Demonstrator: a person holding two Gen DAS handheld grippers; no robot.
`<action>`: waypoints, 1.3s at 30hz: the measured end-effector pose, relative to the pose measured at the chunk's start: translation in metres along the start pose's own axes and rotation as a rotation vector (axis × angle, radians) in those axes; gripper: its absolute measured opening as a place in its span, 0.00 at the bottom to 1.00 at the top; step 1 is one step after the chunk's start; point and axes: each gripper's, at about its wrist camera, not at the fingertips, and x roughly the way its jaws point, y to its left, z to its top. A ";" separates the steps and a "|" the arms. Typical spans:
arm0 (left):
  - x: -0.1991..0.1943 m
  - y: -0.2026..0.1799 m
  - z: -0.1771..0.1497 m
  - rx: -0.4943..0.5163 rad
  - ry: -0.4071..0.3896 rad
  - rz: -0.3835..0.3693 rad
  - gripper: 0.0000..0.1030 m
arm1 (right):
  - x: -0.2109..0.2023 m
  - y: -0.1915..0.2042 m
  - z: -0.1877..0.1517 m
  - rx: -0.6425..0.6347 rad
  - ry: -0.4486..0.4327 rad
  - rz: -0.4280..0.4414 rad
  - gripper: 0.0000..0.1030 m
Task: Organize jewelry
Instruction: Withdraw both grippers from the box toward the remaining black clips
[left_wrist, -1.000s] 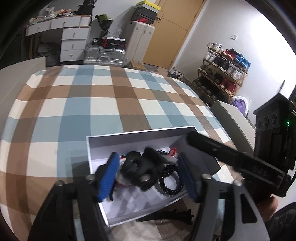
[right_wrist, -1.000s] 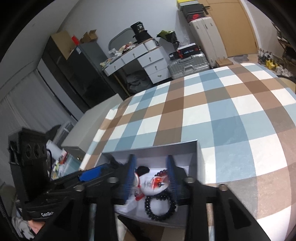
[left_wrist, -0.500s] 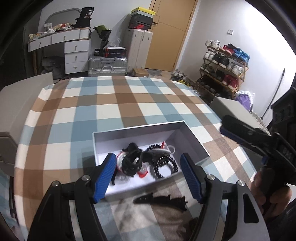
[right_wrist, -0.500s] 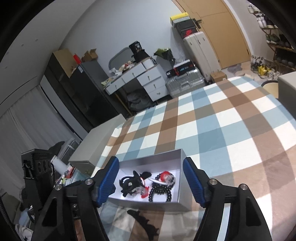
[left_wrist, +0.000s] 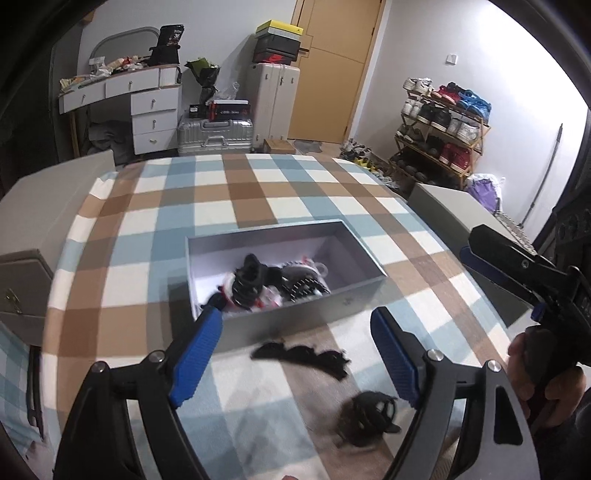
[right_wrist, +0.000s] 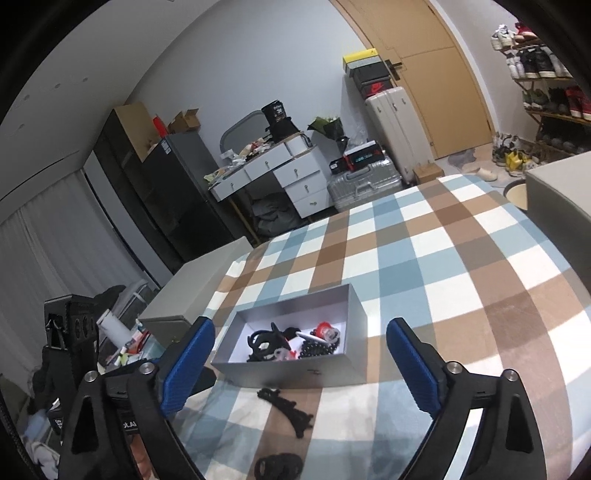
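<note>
**Over the checked surface: both hand-held grippers empty, jaws widening**

On the checked surface (left_wrist: 258, 192) sits a grey box (left_wrist: 354, 254) holding black bead bracelets (right_wrist: 319, 347) and a red-and-white piece (right_wrist: 325, 329). Just before its near wall lies a black lace strip (left_wrist: 303, 356), nearer still a black clip (left_wrist: 371, 410). Left hand-held gripper (left_wrist: 295, 354) and right hand-held gripper (right_wrist: 299, 365) hover, jaws opening, nothing between them.

The left gripper (left_wrist: 295, 354) points downward, its jaws opening with nothing between them. The right gripper (right_wrist: 299, 365) is also opening and empty; a hand (left_wrist: 543, 373) holds its handle.
</note>
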 end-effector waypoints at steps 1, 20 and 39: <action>-0.001 -0.001 -0.002 -0.005 0.005 -0.016 0.82 | -0.003 -0.001 -0.002 0.003 0.001 -0.002 0.94; 0.022 -0.036 -0.058 0.015 0.193 -0.167 0.99 | -0.038 -0.036 -0.058 0.091 0.061 -0.105 0.97; 0.042 -0.055 -0.060 0.098 0.244 -0.133 0.80 | -0.050 -0.066 -0.091 0.141 0.099 -0.158 0.97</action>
